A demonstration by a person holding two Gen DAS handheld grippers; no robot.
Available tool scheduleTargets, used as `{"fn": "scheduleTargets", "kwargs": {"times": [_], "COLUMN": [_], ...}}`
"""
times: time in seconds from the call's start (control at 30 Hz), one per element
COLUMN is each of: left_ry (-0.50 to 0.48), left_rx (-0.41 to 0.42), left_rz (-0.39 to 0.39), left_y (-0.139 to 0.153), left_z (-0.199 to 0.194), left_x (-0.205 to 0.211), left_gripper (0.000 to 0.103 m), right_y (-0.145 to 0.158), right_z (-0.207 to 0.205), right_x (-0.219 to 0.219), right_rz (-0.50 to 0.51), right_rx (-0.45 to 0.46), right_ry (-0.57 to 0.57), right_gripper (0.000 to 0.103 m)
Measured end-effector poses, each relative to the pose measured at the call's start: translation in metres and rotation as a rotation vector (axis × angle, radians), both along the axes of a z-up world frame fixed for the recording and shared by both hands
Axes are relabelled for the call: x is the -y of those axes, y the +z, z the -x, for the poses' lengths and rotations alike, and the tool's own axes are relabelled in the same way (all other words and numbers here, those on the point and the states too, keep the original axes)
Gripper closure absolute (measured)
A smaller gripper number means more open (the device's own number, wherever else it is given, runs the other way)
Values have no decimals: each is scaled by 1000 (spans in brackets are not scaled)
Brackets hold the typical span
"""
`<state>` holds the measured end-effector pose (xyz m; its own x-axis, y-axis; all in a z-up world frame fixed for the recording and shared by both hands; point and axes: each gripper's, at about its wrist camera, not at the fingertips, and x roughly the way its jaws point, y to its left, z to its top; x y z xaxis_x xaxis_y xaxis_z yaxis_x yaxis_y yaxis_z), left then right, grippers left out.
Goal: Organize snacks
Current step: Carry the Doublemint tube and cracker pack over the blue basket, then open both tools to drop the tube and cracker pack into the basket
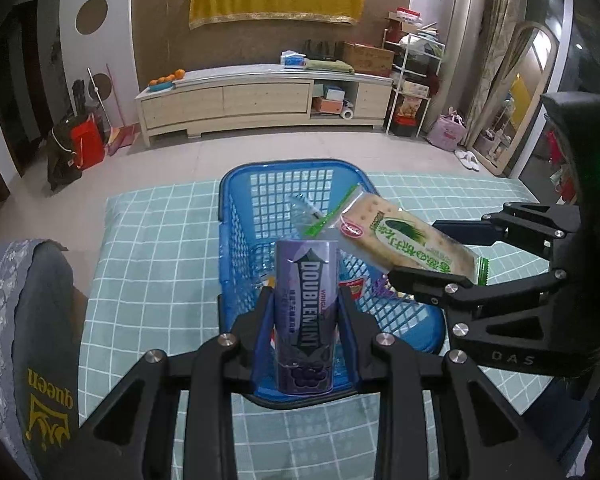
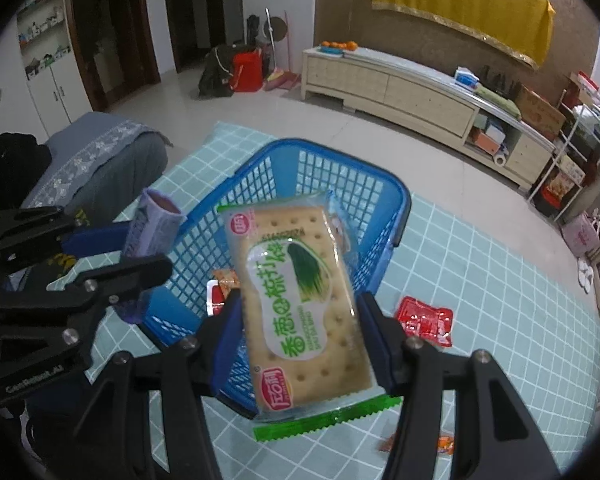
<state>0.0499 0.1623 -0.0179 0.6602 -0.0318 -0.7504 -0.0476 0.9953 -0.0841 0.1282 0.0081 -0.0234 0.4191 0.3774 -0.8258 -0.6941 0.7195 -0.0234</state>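
My left gripper (image 1: pixel 305 300) is shut on a purple Doublemint gum canister (image 1: pixel 306 316), held upright over the near end of a blue plastic basket (image 1: pixel 288 184). My right gripper (image 2: pixel 298 312) is shut on a green-and-white cracker packet (image 2: pixel 300 312), held above the same basket (image 2: pixel 340 184). The cracker packet (image 1: pixel 412 240) and right gripper (image 1: pixel 440 256) show at the right of the left wrist view; the canister (image 2: pixel 152 232) and left gripper (image 2: pixel 112 248) show at the left of the right wrist view. Some red snack packets (image 2: pixel 220 292) lie inside the basket.
The basket stands on a teal checked mat (image 1: pixel 156 248). A red snack packet (image 2: pixel 424 320) lies on the mat right of the basket, another small orange-red packet (image 2: pixel 440 446) nearer me. A grey cushion (image 1: pixel 28 320) sits at the left. A long cabinet (image 1: pixel 260 96) lines the far wall.
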Motion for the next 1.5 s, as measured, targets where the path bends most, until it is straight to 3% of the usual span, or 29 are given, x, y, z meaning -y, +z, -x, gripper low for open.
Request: {"fn": "scheduleTargets", "kwargs": {"times": [0.17,0.47,0.53,0.6,0.63,0.97,1.5], "left_ry": [8,11,12,14,14,-8,-96], "left_rx": [-7,-9,-9,-13,-14,-23,-87], "left_rz": [32,49,46,45,46,48,46], "left_y": [-10,-15,-14,-15,-15,-15,-39], "left_z": [1,0,1,2,2,2,-40], "left_x": [-11,-17,-18,-18,-18,-5,22], "left_gripper": [74,74,74,74,74,74,75], "right_y": [-10,-22,-21,-15,-13,-16,-32], "right_z": [3,-1,-1,-1,-2,-8,-23], "right_x": [-14,-22,-22,-19,-17,5,38], "right_rz": [115,157,164,134,120,84,107], "right_rx": [48,6,22,42,41,-46,-40], "right_ry": [-2,-24,-49,-71,-80,-156,-229], "right_gripper": [42,41,33,14,12,7,6]}}
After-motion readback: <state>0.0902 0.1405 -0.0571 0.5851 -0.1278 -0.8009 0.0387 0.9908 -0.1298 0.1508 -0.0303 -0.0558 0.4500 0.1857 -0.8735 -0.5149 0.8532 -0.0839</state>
